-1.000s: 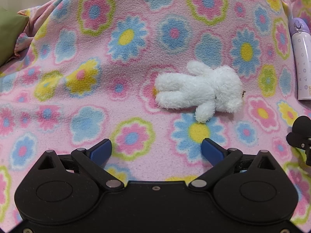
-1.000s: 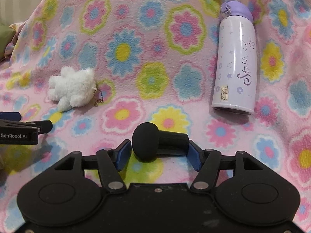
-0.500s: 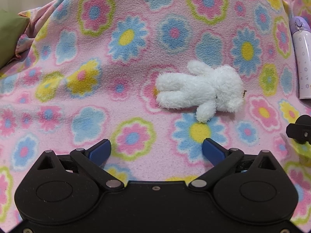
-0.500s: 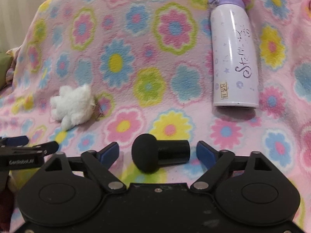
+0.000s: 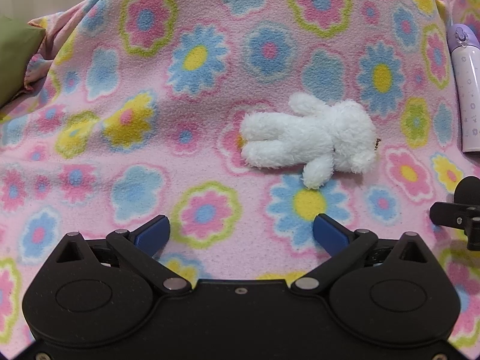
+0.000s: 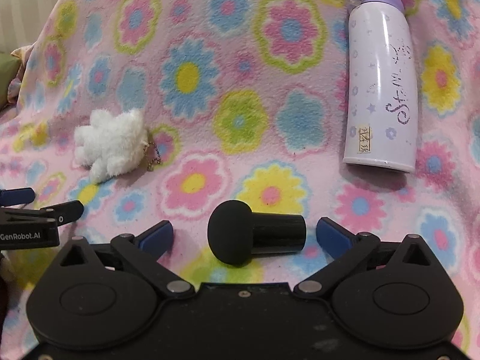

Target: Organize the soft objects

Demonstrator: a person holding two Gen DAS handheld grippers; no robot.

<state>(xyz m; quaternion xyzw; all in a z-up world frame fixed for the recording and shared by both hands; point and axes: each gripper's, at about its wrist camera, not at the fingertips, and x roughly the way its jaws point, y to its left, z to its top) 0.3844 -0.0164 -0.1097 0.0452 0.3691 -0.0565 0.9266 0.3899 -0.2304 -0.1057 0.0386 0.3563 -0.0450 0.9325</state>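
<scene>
Only right wrist shows toy's (image 6: 111, 141) chain (image 6: 151, 157)

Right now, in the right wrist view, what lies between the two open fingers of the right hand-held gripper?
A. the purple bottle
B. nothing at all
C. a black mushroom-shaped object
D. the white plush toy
C: the black mushroom-shaped object lies on the flowered blanket between the fingers of the right hand-held gripper, which have just been opening; neither pad touches it.

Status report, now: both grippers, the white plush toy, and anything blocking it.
Left gripper open, empty. Right gripper just opened, black mushroom-shaped piece loose between fingers. White plush toy lying on floral blanket, path clear.
</scene>
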